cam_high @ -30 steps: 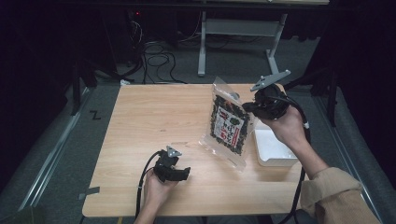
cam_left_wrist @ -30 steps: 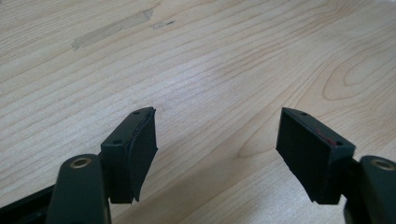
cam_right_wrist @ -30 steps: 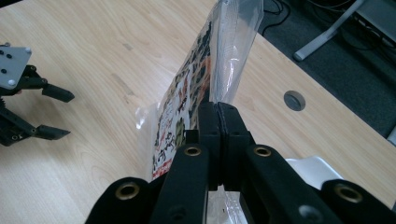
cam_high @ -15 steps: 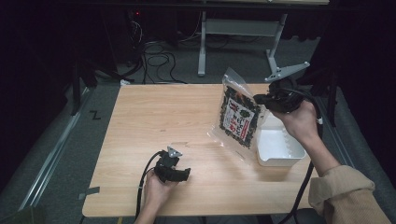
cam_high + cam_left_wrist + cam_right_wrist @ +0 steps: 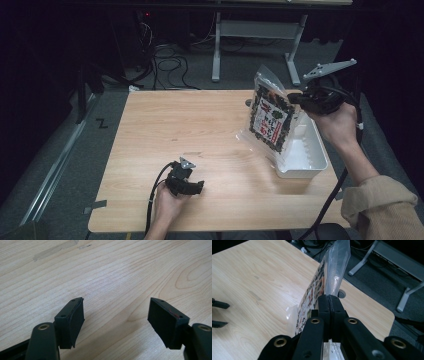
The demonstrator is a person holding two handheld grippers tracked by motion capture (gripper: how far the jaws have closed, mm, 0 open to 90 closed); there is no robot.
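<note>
Your right gripper point(image 5: 300, 98) pinched the snack bag point(image 5: 270, 116) by its edge, hanging it over the white tray point(image 5: 309, 156), presumably for lowering in; your left gripper point(image 5: 186, 185) rested open on the table point(image 5: 185, 125).

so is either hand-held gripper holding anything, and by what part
The right hand-held gripper is shut on the snack bag, pinching its clear plastic edge, with the bag hanging above the white tray. The left hand-held gripper is open, holding nothing.
</note>
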